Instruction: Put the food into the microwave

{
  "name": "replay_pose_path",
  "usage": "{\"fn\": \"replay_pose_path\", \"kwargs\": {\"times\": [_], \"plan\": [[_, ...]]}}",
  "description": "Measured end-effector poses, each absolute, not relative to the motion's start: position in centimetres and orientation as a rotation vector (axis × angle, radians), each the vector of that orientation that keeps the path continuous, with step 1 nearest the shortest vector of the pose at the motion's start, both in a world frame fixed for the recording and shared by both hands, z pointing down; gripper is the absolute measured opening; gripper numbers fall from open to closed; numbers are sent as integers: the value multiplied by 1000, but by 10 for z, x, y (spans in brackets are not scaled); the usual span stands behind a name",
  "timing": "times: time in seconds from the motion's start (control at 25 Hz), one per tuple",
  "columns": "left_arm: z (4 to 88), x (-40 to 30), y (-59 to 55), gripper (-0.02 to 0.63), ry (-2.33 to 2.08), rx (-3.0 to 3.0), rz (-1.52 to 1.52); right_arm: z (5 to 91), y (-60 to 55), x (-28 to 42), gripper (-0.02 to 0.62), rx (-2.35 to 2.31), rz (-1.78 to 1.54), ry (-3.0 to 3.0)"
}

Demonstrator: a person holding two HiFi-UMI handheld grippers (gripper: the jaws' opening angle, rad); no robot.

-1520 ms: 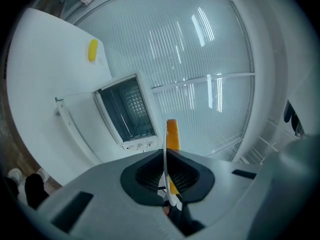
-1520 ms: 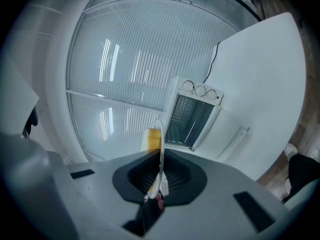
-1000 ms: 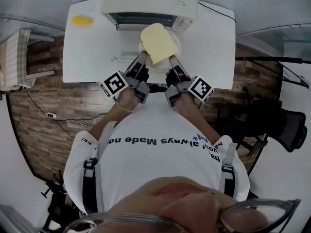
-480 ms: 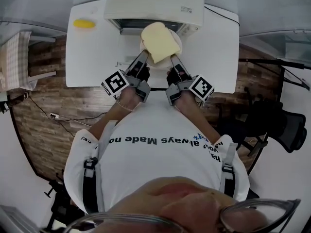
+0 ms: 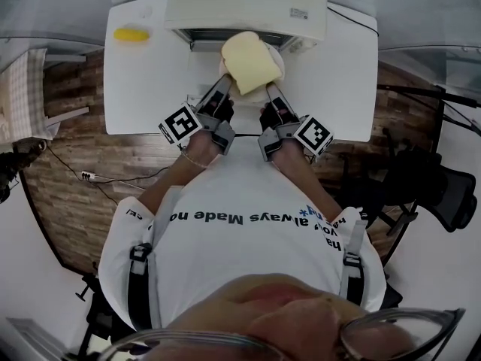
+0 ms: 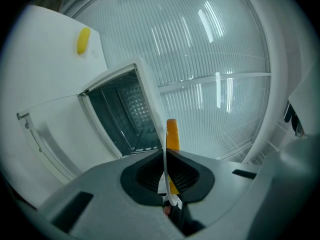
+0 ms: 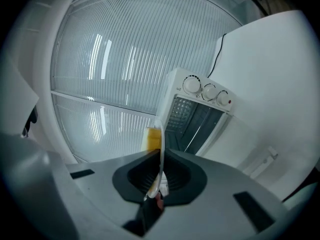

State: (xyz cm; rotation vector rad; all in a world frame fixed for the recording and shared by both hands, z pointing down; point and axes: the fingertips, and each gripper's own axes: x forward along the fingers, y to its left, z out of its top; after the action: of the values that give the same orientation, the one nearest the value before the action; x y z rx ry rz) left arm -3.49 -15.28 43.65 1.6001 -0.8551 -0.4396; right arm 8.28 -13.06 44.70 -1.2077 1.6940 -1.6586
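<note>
A slice of pale yellow bread [image 5: 249,61] lies on a white plate [image 5: 277,60], held in the air just in front of the white microwave [image 5: 248,2], whose door hangs open. My left gripper [image 5: 224,83] is shut on the plate's left rim and my right gripper [image 5: 269,87] on its right rim. In the left gripper view the plate [image 6: 165,149] is edge-on between the closed jaws of the gripper [image 6: 165,156], with the bread [image 6: 172,134] behind it and the dark microwave cavity [image 6: 125,114] beyond. The right gripper view shows the same: gripper [image 7: 161,156], plate [image 7: 161,139], bread [image 7: 151,139], microwave [image 7: 197,111].
The microwave stands at the back of a white table [image 5: 146,81]. A small yellow object [image 5: 129,34] lies at the table's far left corner. Control knobs [image 7: 207,91] sit on the microwave's right side. A black office chair [image 5: 428,186] stands to the right of the table.
Both grippers have carried the plate with the bread forward, so the bread's far edge now reaches the microwave's opening.
</note>
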Motion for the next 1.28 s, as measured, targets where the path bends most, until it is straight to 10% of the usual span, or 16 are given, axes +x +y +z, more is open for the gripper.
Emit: {"fn": "replay_pose_path", "kwargs": {"times": [1.28], "plan": [[585, -44, -228, 18, -904, 1543, -337, 589, -203, 73, 21, -1302, -1729, 1592]]}}
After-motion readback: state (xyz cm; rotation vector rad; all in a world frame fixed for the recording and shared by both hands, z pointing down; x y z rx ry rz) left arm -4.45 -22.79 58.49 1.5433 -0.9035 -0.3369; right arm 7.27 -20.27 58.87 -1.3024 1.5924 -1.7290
